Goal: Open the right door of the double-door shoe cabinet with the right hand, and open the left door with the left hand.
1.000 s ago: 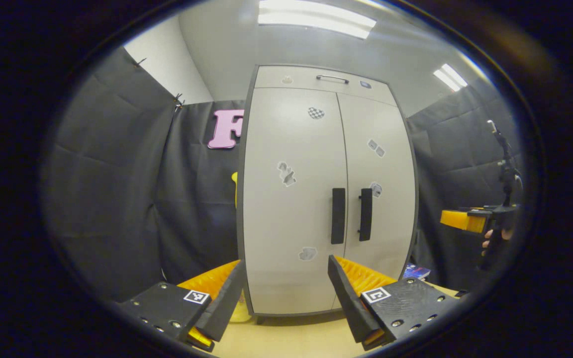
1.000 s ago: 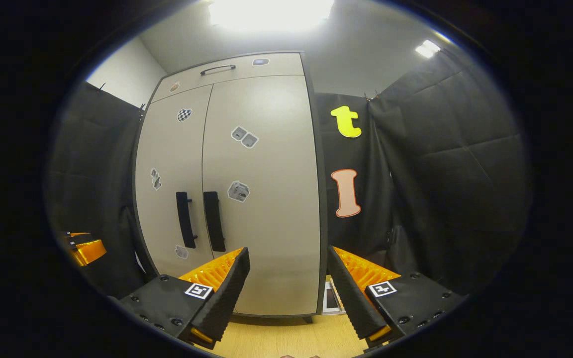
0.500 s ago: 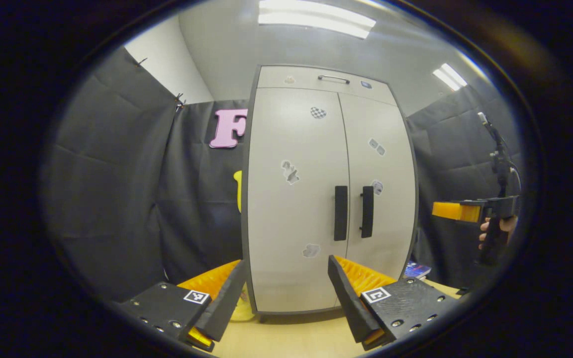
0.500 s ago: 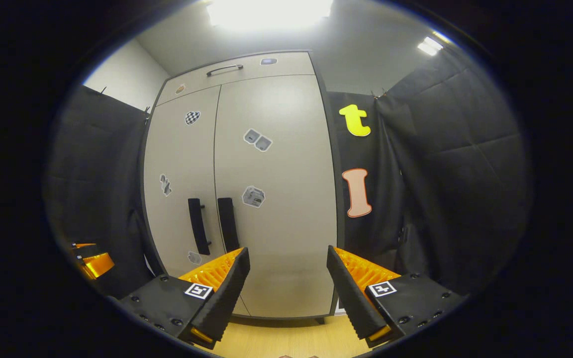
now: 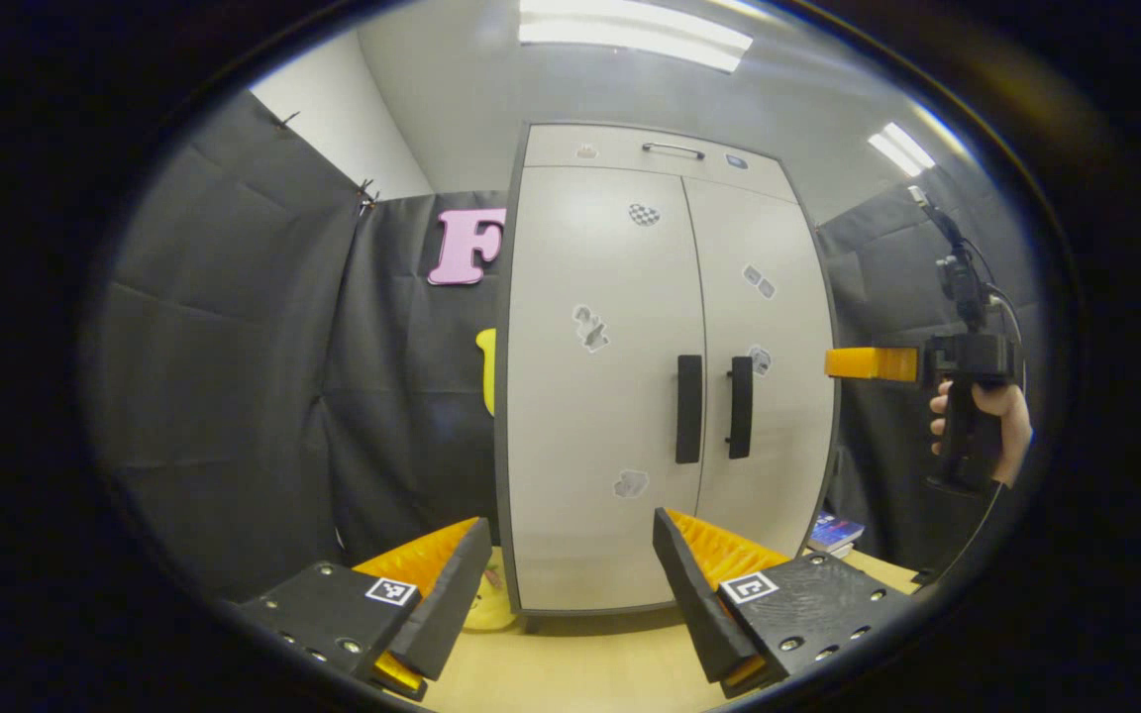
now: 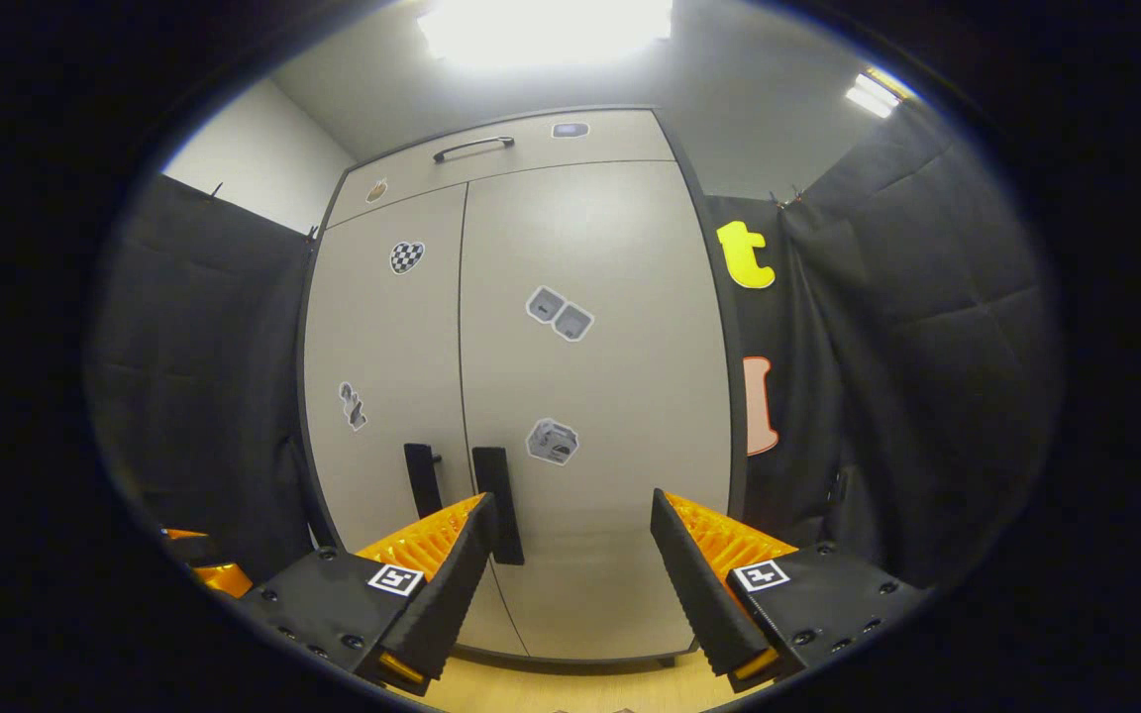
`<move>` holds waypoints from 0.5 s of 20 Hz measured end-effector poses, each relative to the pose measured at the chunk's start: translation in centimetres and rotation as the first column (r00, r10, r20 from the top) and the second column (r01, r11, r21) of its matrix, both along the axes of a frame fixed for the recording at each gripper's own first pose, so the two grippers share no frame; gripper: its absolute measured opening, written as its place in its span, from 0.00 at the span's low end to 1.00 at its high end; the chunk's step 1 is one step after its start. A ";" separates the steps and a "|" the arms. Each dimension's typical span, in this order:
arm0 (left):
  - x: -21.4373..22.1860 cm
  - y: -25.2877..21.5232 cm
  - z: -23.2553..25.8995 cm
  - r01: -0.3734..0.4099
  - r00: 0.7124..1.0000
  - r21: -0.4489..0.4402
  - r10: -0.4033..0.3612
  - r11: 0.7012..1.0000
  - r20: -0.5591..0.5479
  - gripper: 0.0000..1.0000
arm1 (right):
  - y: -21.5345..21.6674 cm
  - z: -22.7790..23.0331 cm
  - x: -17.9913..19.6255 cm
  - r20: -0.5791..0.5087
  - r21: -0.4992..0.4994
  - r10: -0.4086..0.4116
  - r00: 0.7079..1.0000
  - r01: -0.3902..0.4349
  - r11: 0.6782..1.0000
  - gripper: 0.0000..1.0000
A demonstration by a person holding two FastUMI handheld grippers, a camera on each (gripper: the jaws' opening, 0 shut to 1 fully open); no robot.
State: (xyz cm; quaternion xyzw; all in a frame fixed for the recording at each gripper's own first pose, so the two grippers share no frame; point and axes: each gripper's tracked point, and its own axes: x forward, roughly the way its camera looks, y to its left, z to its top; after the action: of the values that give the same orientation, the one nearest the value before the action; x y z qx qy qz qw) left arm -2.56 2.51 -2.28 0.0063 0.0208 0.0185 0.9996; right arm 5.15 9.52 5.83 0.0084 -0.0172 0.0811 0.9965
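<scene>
While both doors were seen shut flush, nothing of the task could be counted as done: right door (image 6: 595,396) and left door (image 5: 595,396) both remained to be opened. Landmark taken: the cabinet (image 5: 665,149), standing on the floor (image 5: 580,663) against the booth wall. Right gripper (image 6: 570,569) was held in front of the right door, fingers apart, empty, right handle (image 6: 498,495) just off its left finger, not touched. Left gripper (image 5: 570,574) was held farther back from the cabinet, fingers apart, empty, left handle (image 5: 688,408) well ahead. Handles sat side by side at the centre seam, so little room was judged between them. Open floor was seen in front of the cabinet for door swing; cloth hung close at both sides.
</scene>
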 end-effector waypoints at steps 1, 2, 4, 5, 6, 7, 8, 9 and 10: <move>-0.1 0.1 -0.2 -0.003 1.000 -0.003 0.003 1.000 -0.003 0.95 | 0.8 0.1 0.5 0.000 0.004 0.015 1.000 -0.015 1.000 0.98; -0.3 0.3 -0.3 -0.006 1.000 -0.006 0.006 1.000 -0.005 0.95 | 1.7 0.3 1.1 0.003 0.014 0.033 0.999 -0.033 0.999 0.98; -0.6 0.5 -0.6 -0.010 1.000 -0.011 0.010 1.000 -0.013 0.95 | 3.1 0.4 2.4 0.005 0.028 0.055 0.998 -0.056 0.998 0.98; -0.6 0.7 -0.8 -0.014 1.000 -0.012 0.014 1.000 -0.020 0.94 | 3.6 0.3 3.1 0.006 0.026 0.058 0.998 -0.058 0.998 0.98; -0.7 1.0 -1.0 -0.018 0.999 -0.013 0.018 1.000 -0.026 0.94 | 4.1 0.3 3.7 0.006 0.018 0.060 0.998 -0.060 0.998 0.98; -0.7 1.3 -1.2 -0.024 0.999 -0.013 0.023 1.000 -0.032 0.95 | 4.6 0.2 4.4 0.003 0.008 0.059 0.998 -0.059 0.998 0.98; -0.7 1.6 -1.2 -0.030 0.999 -0.013 0.029 0.999 -0.036 0.95 | 5.0 0.1 5.1 0.002 -0.002 0.060 0.998 -0.060 0.998 0.98; -0.9 1.9 -1.3 -0.036 0.999 -0.013 0.035 0.999 -0.038 0.95 | 5.3 -0.2 5.7 -0.001 -0.012 0.058 0.998 -0.058 0.998 0.98; -0.9 2.2 -1.4 -0.042 0.998 -0.015 0.041 0.999 -0.042 0.95 | 5.6 -0.4 6.2 -0.003 -0.020 0.054 0.999 -0.054 0.998 0.98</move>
State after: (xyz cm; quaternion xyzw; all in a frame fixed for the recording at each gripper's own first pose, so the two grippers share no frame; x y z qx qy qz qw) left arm -3.49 4.67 -3.65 -0.0015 0.0417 0.0389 0.9984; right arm 11.38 15.08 5.44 -0.0008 -0.0148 0.1080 0.9940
